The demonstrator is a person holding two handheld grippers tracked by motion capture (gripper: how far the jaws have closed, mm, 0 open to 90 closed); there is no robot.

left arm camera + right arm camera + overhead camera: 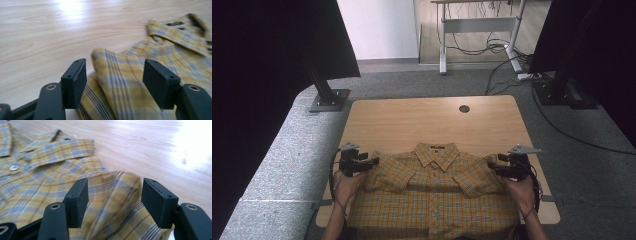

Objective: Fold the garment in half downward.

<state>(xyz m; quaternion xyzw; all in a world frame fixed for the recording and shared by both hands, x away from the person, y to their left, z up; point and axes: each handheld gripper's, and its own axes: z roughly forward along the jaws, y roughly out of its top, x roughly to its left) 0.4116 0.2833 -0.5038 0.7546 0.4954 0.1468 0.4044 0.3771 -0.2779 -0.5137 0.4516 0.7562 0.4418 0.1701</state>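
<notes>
Folding the yellow plaid shirt [432, 192] on the table [412, 117]: both sleeves lie tucked inward. The left claw [373, 161] and right claw [492, 165] stand half-wide, empty, each above a shoulder fold. Next, probably, regripping lower for the lengthwise fold.

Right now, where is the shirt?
In the high view the shirt lies flat at the table's near edge, collar away from the person, between both claws.

Yellow plaid shirt [432, 192], flat on table's near edge, sleeves folded in
</notes>
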